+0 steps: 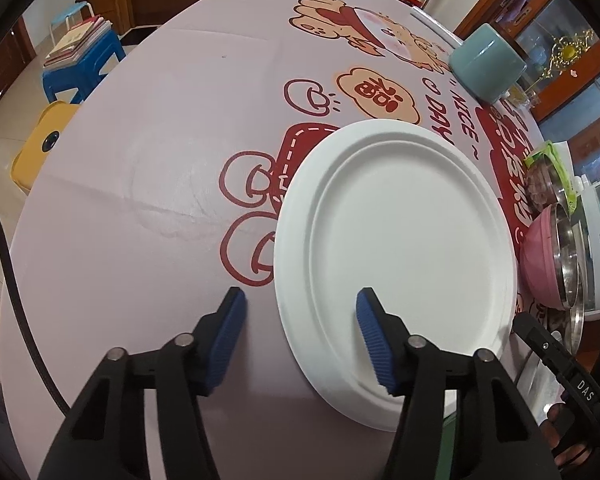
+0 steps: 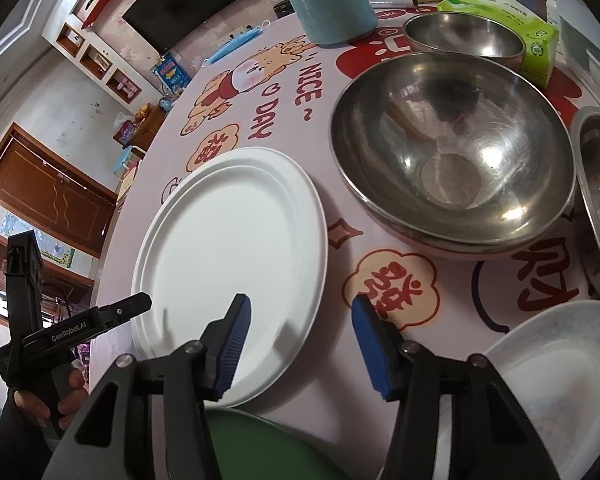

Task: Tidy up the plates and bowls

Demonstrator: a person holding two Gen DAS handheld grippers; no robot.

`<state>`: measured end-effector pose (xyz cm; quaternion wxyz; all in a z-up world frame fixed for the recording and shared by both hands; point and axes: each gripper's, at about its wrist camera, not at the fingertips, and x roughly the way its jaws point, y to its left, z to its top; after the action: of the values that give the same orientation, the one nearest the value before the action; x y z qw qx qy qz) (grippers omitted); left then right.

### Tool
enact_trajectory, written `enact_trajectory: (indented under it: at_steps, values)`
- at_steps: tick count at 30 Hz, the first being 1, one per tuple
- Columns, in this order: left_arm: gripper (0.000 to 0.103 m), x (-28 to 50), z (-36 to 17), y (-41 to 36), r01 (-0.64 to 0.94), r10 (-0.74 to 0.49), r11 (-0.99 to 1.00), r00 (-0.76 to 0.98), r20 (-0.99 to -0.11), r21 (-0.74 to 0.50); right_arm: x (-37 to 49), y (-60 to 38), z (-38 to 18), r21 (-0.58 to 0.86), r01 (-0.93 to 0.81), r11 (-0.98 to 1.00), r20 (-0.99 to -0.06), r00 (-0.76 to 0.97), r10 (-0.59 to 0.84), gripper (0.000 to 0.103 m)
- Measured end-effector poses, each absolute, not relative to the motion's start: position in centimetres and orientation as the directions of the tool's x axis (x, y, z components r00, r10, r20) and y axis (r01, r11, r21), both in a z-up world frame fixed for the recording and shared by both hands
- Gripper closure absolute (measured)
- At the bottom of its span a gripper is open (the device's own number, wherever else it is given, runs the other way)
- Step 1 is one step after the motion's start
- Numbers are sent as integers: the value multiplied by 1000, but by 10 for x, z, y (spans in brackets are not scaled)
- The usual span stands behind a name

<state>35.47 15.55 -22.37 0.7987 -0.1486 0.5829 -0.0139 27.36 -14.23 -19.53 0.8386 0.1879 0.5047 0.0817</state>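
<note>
Both sets of jaws stand partly apart with nothing clamped. The left gripper (image 1: 300,336) straddles the near left rim of the white plate (image 1: 396,264), one pad over the plate and the other over the bare tablecloth (image 1: 160,120), and the right gripper (image 2: 300,340) straddles the plate's right rim in the same way. Neither pair of pads visibly presses the rim, so I judge both grips as not yet made. Coming at the plate from opposite edges looks like a two-sided lift, which suits something wide, thin and flat on cloth. The plate lies on the table's near side, just beside the large steel bowl (image 2: 452,152). A smaller steel bowl (image 2: 464,38) sits behind that one, and a second white dish (image 2: 556,364) lies near the right gripper. A green dish (image 2: 260,444) lies below it, perhaps the stacking spot.
</note>
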Motion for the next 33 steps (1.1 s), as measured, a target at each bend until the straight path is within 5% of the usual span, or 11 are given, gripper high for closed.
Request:
enact_trajectory:
  at_steps: [7,14,33]
  values:
    - [70,355,-224,150,-126,-201,959,321,-925,-252,275,-138,-196,369,60,927,-832,465,302,58]
    - [79,355,-224,151,-119,-186,965,316,-931,-233,277,-134,-201,407,52,912,-829,439,345,73]
    - [80,346,-212,156,-112,-166,969,367,-915,-220,274,-130,-193,396,17,918,-806,486,339,83]
